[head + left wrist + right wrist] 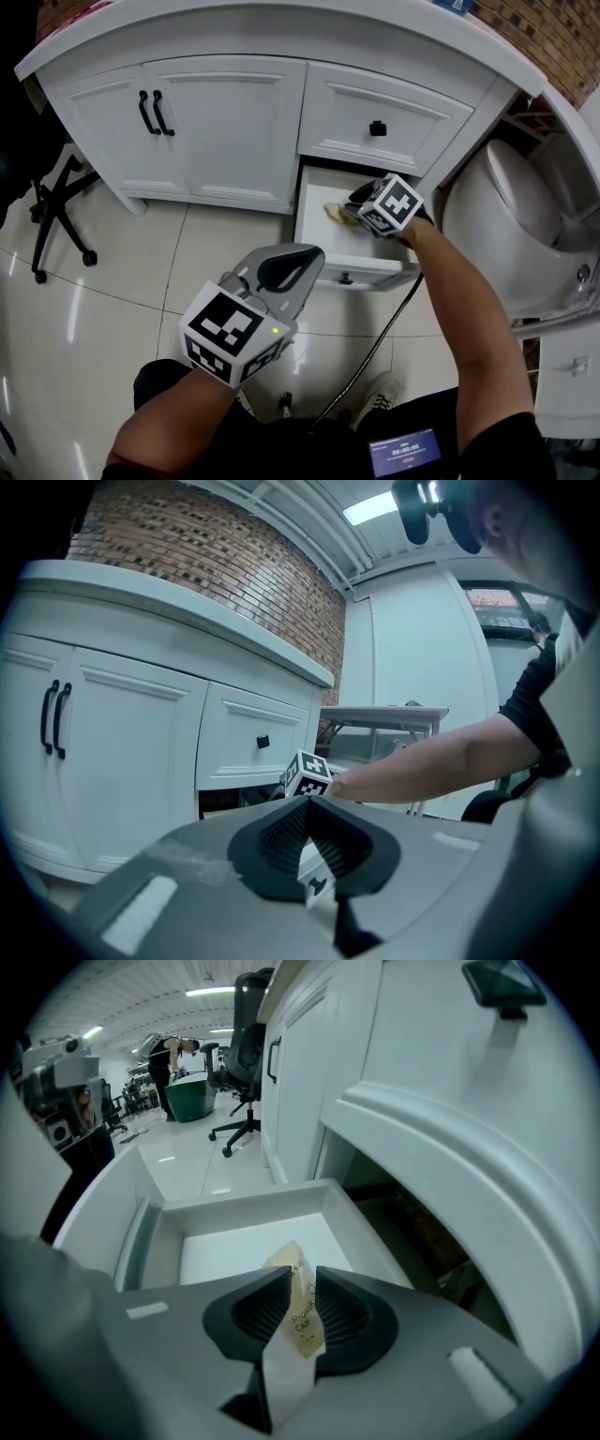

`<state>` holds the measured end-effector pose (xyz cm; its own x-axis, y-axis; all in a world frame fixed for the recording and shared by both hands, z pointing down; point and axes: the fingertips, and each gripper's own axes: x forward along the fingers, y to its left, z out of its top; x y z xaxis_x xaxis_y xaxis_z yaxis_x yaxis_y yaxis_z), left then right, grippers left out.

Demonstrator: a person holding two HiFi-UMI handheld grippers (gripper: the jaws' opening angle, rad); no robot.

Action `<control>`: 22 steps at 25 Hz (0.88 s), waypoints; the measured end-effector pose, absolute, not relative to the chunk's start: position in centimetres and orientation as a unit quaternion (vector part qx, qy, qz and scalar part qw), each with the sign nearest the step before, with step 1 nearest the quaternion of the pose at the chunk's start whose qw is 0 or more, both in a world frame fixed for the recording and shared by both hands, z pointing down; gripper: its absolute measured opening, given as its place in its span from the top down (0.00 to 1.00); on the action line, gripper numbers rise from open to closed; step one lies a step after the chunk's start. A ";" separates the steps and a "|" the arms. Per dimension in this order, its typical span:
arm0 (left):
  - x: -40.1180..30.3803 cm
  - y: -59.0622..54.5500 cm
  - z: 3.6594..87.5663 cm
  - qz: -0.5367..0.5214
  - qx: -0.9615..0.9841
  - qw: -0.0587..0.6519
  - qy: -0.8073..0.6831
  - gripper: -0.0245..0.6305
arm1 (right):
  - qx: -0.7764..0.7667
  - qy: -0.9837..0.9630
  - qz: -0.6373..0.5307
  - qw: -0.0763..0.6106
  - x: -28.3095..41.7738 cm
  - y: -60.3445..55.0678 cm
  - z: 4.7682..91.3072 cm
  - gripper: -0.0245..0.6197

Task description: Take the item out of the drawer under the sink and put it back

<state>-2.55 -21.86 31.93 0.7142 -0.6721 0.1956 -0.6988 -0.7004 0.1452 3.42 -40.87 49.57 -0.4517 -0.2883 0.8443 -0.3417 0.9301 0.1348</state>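
The lower drawer (pixel 308 232) under the sink counter stands pulled out, white inside. My right gripper (pixel 352 208) reaches into it, shut on a pale yellow shower cap packet (pixel 334 213). In the right gripper view the packet (pixel 305 1319) is pinched between the ribbed pads of the right gripper (pixel 302 1281) and hangs just above the drawer floor (pixel 234 1237). My left gripper (pixel 292 263) is held back over the floor tiles in front of the drawer, shut with nothing in it. In the left gripper view its pads (pixel 284 832) meet at the left gripper (pixel 307 804).
Above the open drawer is a shut drawer with a black knob (pixel 378 128). Double cabinet doors with black handles (pixel 155 112) stand to the left. A white toilet (pixel 525 202) is close on the right, an office chair base (pixel 52 220) at far left. A black cable (pixel 375 342) trails from my right arm.
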 end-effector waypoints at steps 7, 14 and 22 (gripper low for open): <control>-2.3 -22.0 32.0 0.066 0.921 0.106 -0.369 0.96 | 0.174 -0.837 0.028 0.518 3.4 -40.8 51.9 0.85; -2.4 -22.2 32.0 0.066 0.920 0.103 -0.371 0.96 | 0.179 -0.830 0.029 0.528 3.9 -41.0 52.7 0.86; -2.4 -22.0 32.0 0.068 0.920 0.103 -0.372 0.96 | 0.181 -0.844 0.019 0.505 2.8 -41.0 51.8 0.91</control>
<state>-2.45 -22.00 31.98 0.7144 -0.6703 0.2008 -0.6981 -0.7024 0.1389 2.79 -40.99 51.84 -0.4240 -0.2857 0.8594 -0.3239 0.9340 0.1507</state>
